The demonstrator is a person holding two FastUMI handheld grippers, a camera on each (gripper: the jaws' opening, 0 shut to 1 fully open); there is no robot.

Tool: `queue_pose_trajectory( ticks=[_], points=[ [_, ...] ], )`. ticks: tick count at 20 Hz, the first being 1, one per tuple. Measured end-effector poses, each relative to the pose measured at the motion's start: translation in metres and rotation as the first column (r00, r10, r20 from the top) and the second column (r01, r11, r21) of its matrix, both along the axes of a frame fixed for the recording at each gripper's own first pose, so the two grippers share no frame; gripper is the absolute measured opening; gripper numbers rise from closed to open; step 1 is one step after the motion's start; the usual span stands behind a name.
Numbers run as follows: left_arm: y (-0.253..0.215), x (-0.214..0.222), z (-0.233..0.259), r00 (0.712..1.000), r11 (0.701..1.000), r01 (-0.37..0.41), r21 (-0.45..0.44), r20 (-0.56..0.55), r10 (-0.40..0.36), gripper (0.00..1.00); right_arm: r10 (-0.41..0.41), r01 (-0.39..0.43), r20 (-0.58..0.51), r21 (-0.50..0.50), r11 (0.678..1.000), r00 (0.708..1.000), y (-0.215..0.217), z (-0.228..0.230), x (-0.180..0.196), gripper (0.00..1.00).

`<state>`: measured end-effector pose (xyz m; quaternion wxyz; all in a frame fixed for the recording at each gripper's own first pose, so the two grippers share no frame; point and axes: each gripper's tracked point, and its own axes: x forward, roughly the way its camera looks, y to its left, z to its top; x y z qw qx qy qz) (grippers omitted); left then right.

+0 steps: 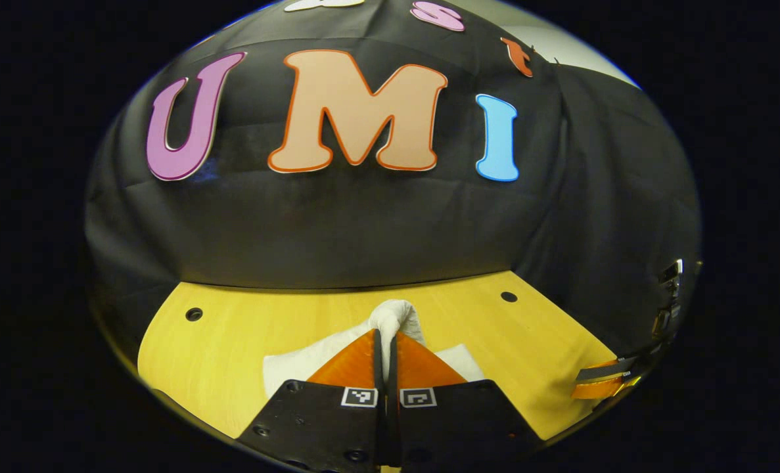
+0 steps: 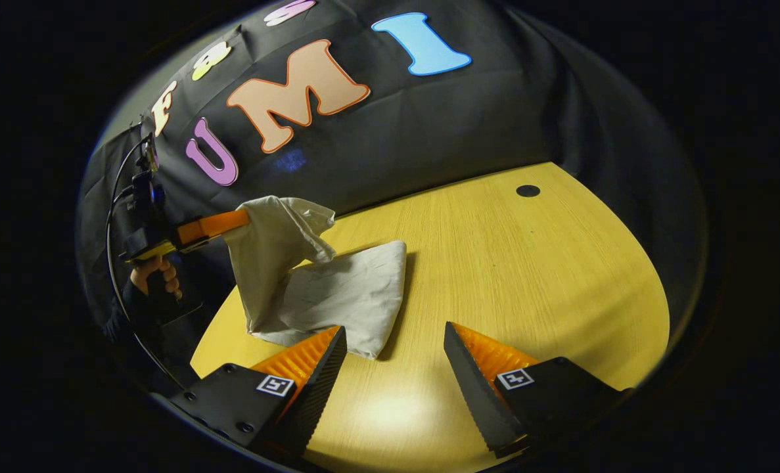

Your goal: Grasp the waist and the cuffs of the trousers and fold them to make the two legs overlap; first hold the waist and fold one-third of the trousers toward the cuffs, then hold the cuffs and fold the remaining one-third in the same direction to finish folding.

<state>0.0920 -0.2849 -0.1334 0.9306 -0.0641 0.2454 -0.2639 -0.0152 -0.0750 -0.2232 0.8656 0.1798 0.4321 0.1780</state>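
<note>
The off-white trousers [image 2: 344, 295] lie folded on the yellow wooden table [image 2: 527, 276]. One end of them is lifted above the table, and my left gripper [image 1: 386, 336] is shut on that bunched cloth [image 1: 395, 316]. Seen from the right gripper view, the left gripper [image 2: 242, 218] holds the raised end up at the left, with a hand below it. My right gripper [image 2: 395, 332] stands open just above the table, near the closest corner of the trousers, with nothing between its fingers. The right gripper [image 1: 603, 381] also shows at the table's right edge in the left gripper view.
The black cloth wall [image 1: 363, 223] rises right behind the table. Round holes [image 2: 527, 190] mark the tabletop near its corners. Bare wood stretches to the right of the trousers in the right gripper view.
</note>
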Motion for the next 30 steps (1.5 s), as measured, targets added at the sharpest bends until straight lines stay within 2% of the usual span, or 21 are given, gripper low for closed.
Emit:
queue_pose_trajectory(
  ticks=[4, 8, 13, 18, 20, 24, 27, 30],
  points=[
    [-0.037, -0.012, -0.01, 0.999, 0.999, 0.045, -0.012, -0.027, -0.046, 0.0, -0.007, 0.007, -0.004, -0.002, 1.0, 1.0, -0.014, -0.001, -0.003, 0.96],
    [-0.068, -0.035, -0.039, 0.993, 0.996, 0.086, -0.011, -0.083, -0.087, 0.0, -0.008, 0.008, -0.007, -0.001, 1.0, 1.0, -0.023, -0.002, -0.004, 0.96],
    [-0.085, -0.071, -0.081, 0.979, 0.993, 0.12, -0.013, -0.163, -0.121, 0.0, -0.003, 0.003, -0.014, 0.004, 1.0, 1.0, -0.027, -0.005, -0.006, 0.96],
    [-0.09, -0.099, -0.106, 0.975, 0.989, 0.149, -0.01, -0.163, -0.149, 0.01, 0.018, -0.018, -0.014, 0.019, 1.0, 1.0, -0.016, -0.006, -0.005, 0.96],
    [-0.091, -0.107, -0.105, 0.976, 0.988, 0.156, -0.026, -0.152, -0.158, 0.12, 0.028, -0.028, -0.004, 0.018, 0.999, 1.0, -0.011, -0.002, -0.006, 0.96],
    [-0.068, -0.103, -0.077, 0.991, 0.994, 0.109, -0.026, -0.077, -0.11, 0.99, 0.03, -0.029, 0.067, -0.014, 0.999, 0.997, 0.005, 0.015, -0.004, 0.96],
    [-0.023, -0.098, -0.045, 0.999, 0.999, 0.048, -0.014, 0.018, -0.048, 0.96, 0.028, -0.017, 0.161, -0.07, 0.997, 0.987, 0.025, 0.038, -0.004, 0.96],
    [0.031, -0.099, -0.022, 0.997, 1.0, -0.004, 0.016, 0.077, 0.002, 0.95, 0.028, -0.009, 0.249, -0.08, 0.997, 0.968, 0.06, 0.069, -0.008, 0.96]
  ],
)
